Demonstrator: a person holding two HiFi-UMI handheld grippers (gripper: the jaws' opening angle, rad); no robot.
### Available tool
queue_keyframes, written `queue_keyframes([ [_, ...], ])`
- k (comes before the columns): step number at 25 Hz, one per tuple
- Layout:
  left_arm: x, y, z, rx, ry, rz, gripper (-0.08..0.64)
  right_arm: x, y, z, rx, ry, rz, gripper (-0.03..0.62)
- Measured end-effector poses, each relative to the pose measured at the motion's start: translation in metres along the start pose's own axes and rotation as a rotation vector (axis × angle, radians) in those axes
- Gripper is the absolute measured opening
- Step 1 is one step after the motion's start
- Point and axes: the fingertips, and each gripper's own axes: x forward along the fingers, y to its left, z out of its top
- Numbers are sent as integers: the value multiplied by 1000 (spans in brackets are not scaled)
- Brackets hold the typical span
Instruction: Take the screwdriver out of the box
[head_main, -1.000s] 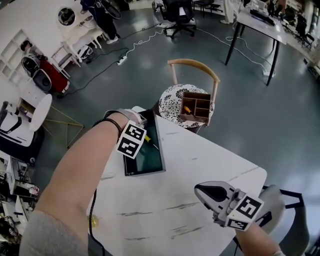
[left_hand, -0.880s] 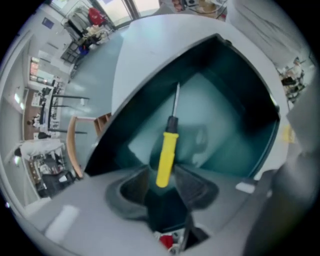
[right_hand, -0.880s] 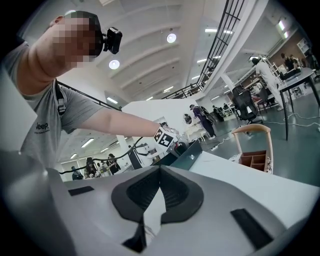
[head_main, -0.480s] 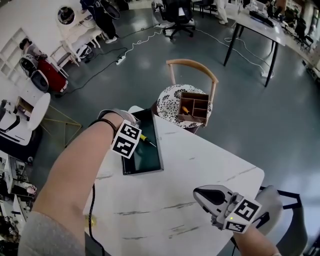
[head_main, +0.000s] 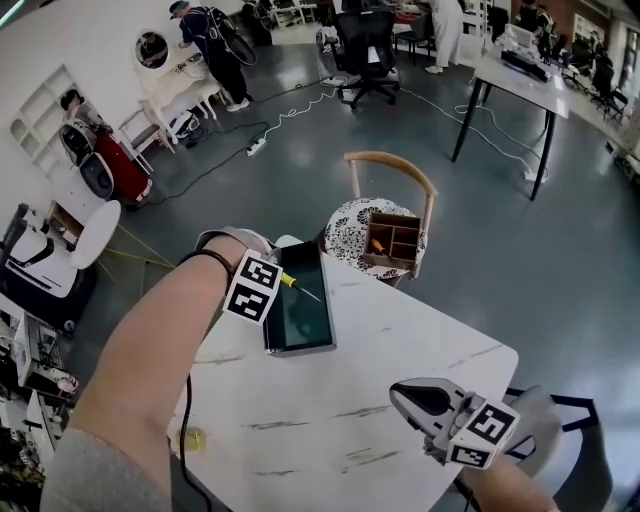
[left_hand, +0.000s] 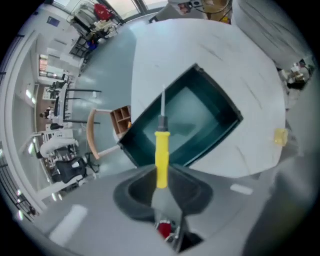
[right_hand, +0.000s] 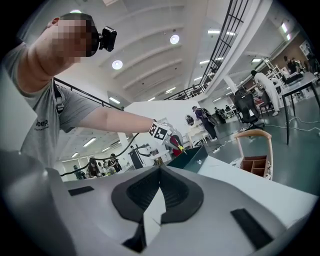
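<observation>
Nearest, over the table's near right edge: right gripper, jaws together, nothing between, held about level, well apart from box.

Further out, on the left: left gripper, pads clamped on yellow handle of screwdriver. Holds it above box; appears clear of walls and floor, no contact visible.

Long axis runs in line with the gripper's own pointing line: handle at the pads, metal shaft and tip ahead, aimed steeply down toward the box's open interior. In head view, points right and slightly toward the wearer, over the box's far half.

Reads as extraction nearly done: calls for a carry sideways past the rim to bare table. Left hand alone placed for it.

Beyond the table: chair with wooden organizer on seat, not involved.
</observation>
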Motion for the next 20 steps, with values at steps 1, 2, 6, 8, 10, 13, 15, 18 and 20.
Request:
queue_keyframes([
  [1,-7,0,-2,-10,3,7,67,-2,3,2,-5,-1,2,8],
  [2,-15,0,-3,-24,4,15,67,-5,5,5,-9,-2,3,8],
  [6,-50,1,-1,-118,-22,48,67,-18,16,15,-24,-5,7,8],
  [8,-69,1,5,-163,-43,65,67,-25,21,20,-34,-2,10,8],
  [10,-90,3,10,-203,-62,85,67,-32,27,25,-46,1,14,8],
  [13,-120,3,20,-262,-86,112,67,-44,35,37,-66,2,29,8],
  [15,-137,0,26,-306,-100,127,67,-53,39,44,-81,2,42,8],
  [18,-161,-10,35,-380,-122,149,67,-65,48,54,-100,5,61,8],
  [20,-177,-16,42,-439,-141,168,67,-74,54,61,-112,10,73,8],
])
